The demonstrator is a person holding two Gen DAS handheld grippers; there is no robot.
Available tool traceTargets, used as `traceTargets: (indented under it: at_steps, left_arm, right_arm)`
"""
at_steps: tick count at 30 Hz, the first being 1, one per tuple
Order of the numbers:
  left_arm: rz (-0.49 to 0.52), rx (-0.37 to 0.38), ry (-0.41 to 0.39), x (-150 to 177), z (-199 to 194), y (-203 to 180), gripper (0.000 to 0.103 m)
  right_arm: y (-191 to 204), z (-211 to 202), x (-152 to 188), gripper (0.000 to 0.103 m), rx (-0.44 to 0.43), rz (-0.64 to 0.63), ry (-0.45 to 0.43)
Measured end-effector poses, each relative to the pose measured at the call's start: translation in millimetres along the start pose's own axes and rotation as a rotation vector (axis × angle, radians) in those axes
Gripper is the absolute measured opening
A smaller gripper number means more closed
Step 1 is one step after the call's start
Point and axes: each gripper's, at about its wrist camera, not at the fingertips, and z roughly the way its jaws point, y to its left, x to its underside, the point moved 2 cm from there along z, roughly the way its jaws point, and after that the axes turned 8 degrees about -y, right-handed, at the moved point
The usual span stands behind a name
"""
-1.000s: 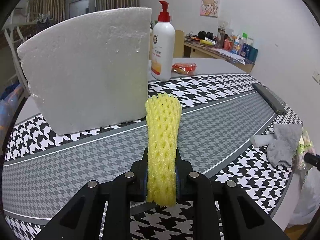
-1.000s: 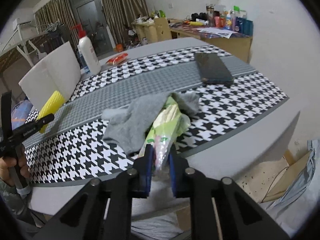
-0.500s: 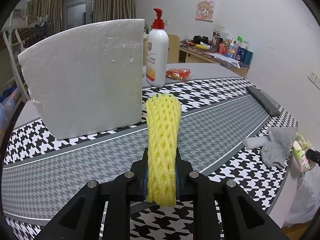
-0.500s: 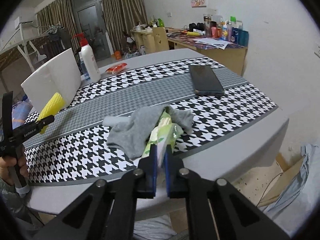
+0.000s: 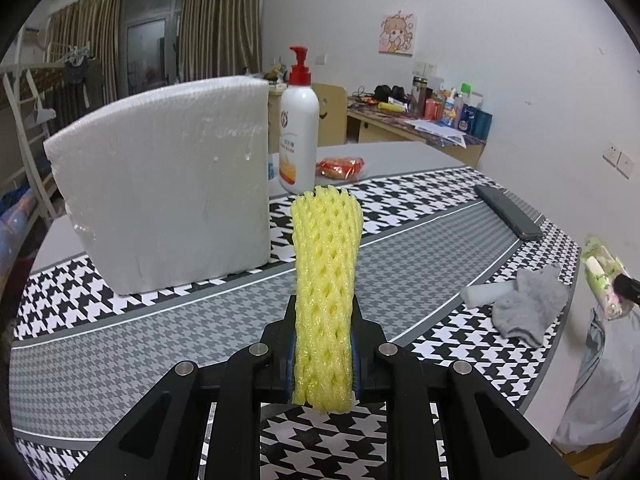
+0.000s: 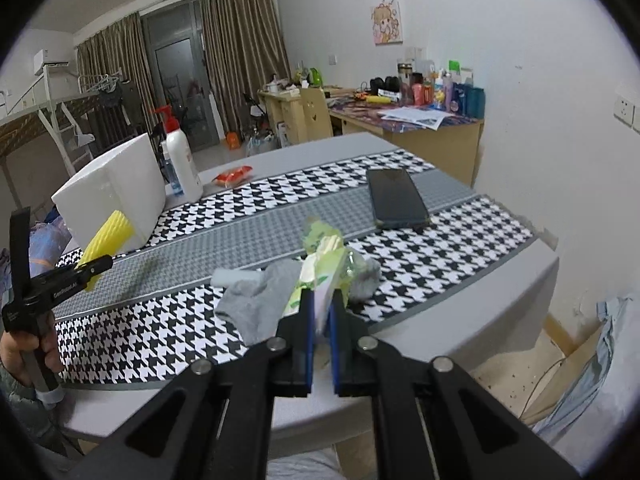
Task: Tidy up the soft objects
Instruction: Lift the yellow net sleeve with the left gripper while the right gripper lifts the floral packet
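plainly both light, squashy things are pinched low: left gripper clamps the yellow foam net, right gripper the crinkly tissue pack, lower centre.

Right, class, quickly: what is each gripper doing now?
Left gripper: closed on the yellow foam net.
Right gripper: closed on the green tissue pack.

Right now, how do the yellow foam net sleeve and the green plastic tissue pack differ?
The yellow foam net sleeve is an open mesh tube; the green plastic tissue pack is a crinkled, glossy wrapper. The sleeve sits in the left gripper, the pack in the right gripper. The sleeve stands straight; the pack flops over the grey sock. Both are pinched and off the table.
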Motion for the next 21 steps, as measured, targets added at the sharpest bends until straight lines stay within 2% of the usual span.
traceTargets:
  at_steps: [11,21]
  left_arm:
    - [-0.013,-0.009,-0.056,-11,-32,1,0.021]
    - [-0.020,-0.029,-0.086,-25,-46,3,0.021]
  right_arm:
    - [16,10,-15,0.009,-0.057,-0.058,-0.050]
    - [31,25,-33,0.009,-0.121,-0.096,-0.071]
